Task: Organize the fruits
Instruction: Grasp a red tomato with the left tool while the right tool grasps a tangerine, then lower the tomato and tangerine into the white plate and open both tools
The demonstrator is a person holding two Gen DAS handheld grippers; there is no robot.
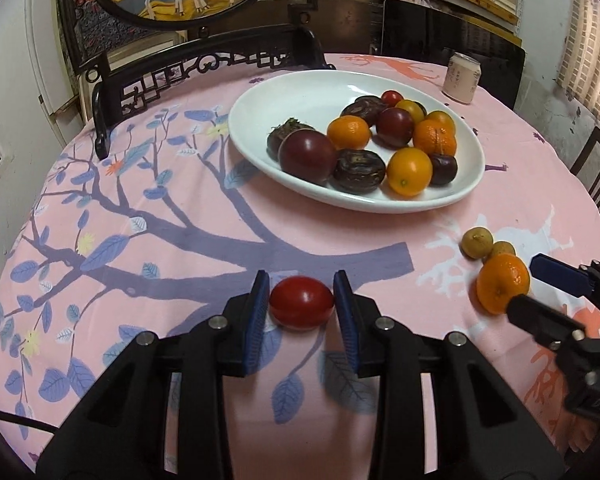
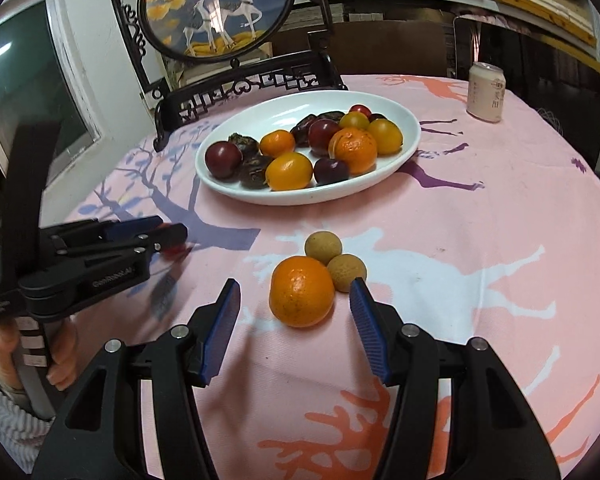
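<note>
A white oval plate [image 1: 292,92] [image 2: 284,110] holds several fruits: oranges, dark plums, brown water chestnuts and small tomatoes. My left gripper [image 1: 301,292] is shut on a red tomato [image 1: 302,302] at table level; both blue pads touch its sides. In the right wrist view the left gripper [image 2: 172,236] shows at the left, the tomato [image 2: 176,249] mostly hidden behind it. My right gripper [image 2: 294,292] is open, its jaws on either side of an orange [image 2: 302,297] [image 1: 502,282] on the cloth, not touching. Two longans [image 2: 323,246] [image 2: 347,273] [image 1: 477,243] lie just behind the orange.
A pink patterned cloth [image 1: 180,240] covers the round table. A pale drink can [image 1: 462,78] [image 2: 487,91] stands at the far right. A dark carved chair back [image 1: 204,68] and a round framed deer picture [image 2: 216,4] stand behind the plate.
</note>
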